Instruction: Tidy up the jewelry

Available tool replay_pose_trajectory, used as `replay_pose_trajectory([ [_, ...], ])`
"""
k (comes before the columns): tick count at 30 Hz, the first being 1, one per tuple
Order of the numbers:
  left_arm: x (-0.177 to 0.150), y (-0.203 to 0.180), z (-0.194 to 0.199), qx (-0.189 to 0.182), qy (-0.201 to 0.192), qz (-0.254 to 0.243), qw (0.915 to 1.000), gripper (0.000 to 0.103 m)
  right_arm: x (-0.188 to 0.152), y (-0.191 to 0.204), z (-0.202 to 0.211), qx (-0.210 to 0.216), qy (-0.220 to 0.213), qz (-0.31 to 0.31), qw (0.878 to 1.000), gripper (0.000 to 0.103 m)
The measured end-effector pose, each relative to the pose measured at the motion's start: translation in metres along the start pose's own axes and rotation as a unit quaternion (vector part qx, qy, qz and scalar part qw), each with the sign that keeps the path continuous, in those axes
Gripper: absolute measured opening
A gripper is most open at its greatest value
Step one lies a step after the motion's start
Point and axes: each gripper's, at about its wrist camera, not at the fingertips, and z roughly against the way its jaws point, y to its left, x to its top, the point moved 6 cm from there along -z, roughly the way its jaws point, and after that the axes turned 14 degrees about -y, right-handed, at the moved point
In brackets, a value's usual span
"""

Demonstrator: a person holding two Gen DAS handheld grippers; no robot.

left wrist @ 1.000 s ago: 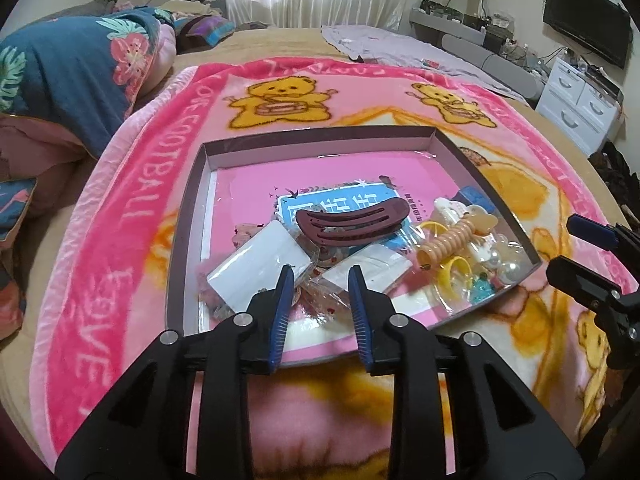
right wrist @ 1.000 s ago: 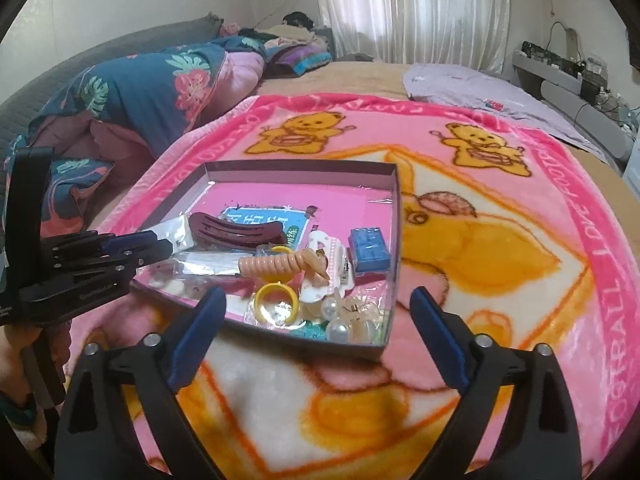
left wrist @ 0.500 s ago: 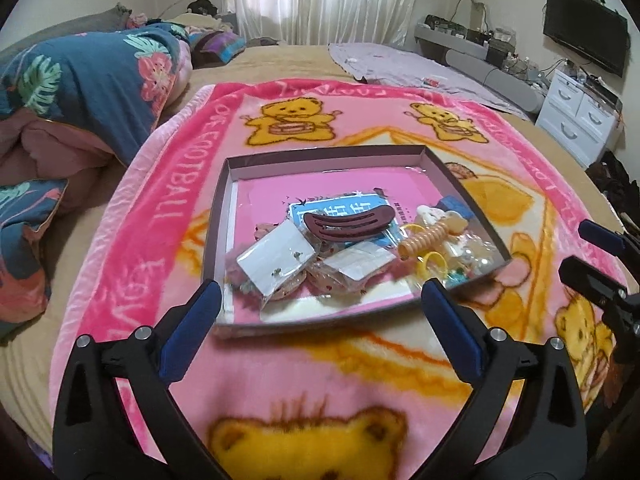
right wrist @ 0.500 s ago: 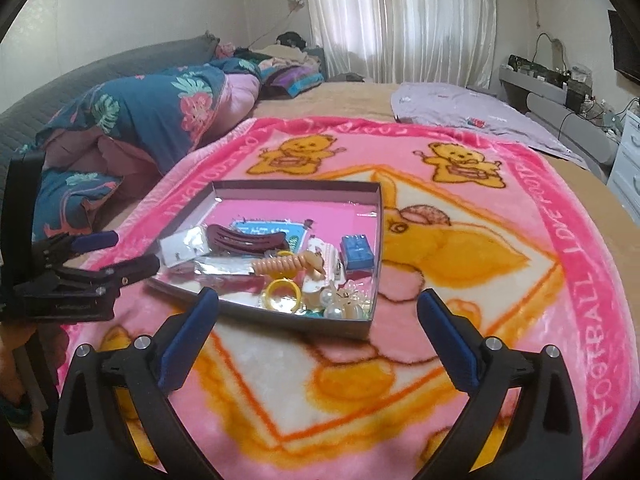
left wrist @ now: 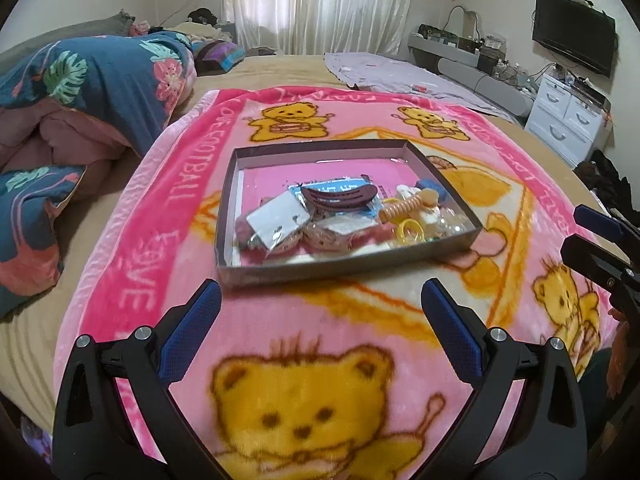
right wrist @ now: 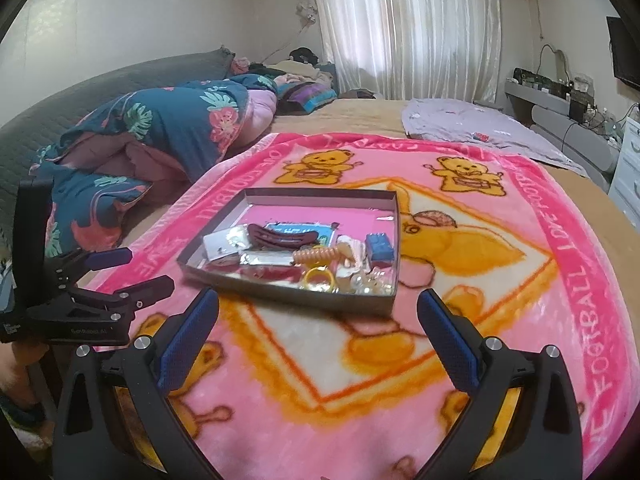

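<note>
1. Pink fleece blanket (left wrist: 132, 264) with bear prints covers the bed, giving the shallow cardboard tray (left wrist: 230, 216) a soft, level bed to sit on so small pieces cannot roll away.
2. Left gripper (left wrist: 320, 328) hangs over the blanket on the near side of the tray, fingers spread wide with nothing between them; it looks parked clear of the work.
3. Inside the tray, going left to right: a white earring card in a clear sleeve (left wrist: 278, 220), a brown hair clip (left wrist: 340, 198) lying across a blue card, a peach spiral hair tie (left wrist: 402, 210), a yellow ring-shaped band (left wrist: 408, 230), then a blue block (right wrist: 380, 246) and clear beads near the right wall. Everything is heaped toward the near half; the far half is bare pink.
4. Right gripper (right wrist: 318, 328) also sits short of the tray's near edge, fingers released and empty. With all items gathered in the tray, the sorting seems close to done, or paused between picks.
5. Against a second ago: the left fingers, then nearly pinched together over the tray's near rim, have sprung apart, and both grippers have drawn back and upward, so the tray looks smaller and farther. The tray's contents appear unmoved.
</note>
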Motion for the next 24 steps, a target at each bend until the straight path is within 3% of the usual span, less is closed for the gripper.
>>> replay_pose_trajectory([
  [12,-0.035,0.009,0.015,0.005,0.001,0.021,0.9998,0.094,-0.040,0.009,0.009,-0.013,0.005,-0.013,1.000,0.099],
  [24,-0.044,0.009,0.017,0.005,0.003,0.026,0.9996,0.094,-0.050,0.016,0.008,-0.009,0.008,-0.010,1.000,0.099],
])
